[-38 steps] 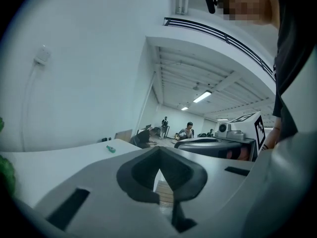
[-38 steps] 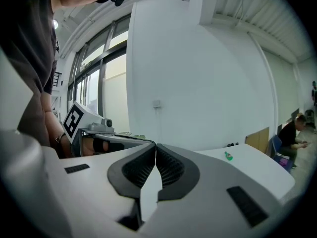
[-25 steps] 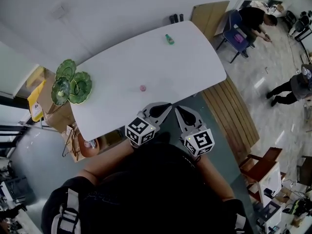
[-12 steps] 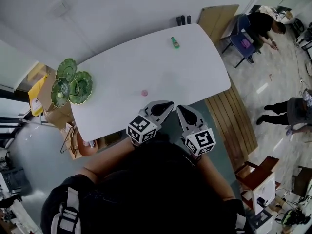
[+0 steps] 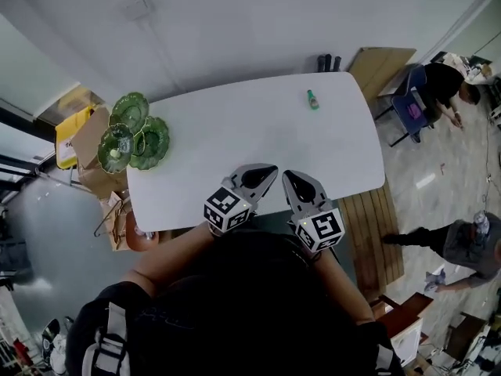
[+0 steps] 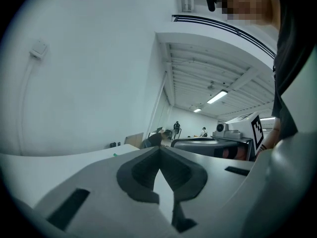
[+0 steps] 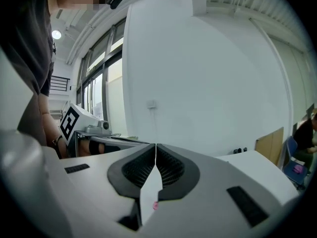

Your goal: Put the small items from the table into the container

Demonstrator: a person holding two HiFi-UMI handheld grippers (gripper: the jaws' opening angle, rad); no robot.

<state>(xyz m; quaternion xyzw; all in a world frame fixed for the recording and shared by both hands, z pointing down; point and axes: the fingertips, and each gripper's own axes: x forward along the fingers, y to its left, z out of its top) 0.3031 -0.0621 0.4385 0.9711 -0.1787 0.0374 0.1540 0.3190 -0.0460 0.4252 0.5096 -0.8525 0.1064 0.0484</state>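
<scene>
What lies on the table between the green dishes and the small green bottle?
Nothing. In the head view, that stretch of the white table is bare from the green dishes to the small green bottle.

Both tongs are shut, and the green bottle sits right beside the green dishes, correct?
No: the head view shows the green bottle at the far right of the table, well away from the green dishes. Left tongs and right tongs are shut.

The green item (image 5: 312, 99) on the table (image 5: 235, 131) is too small to identify. The pink item (image 7: 155, 206) is mostly hidden behind the right gripper (image 7: 156, 146) jaws.
</scene>
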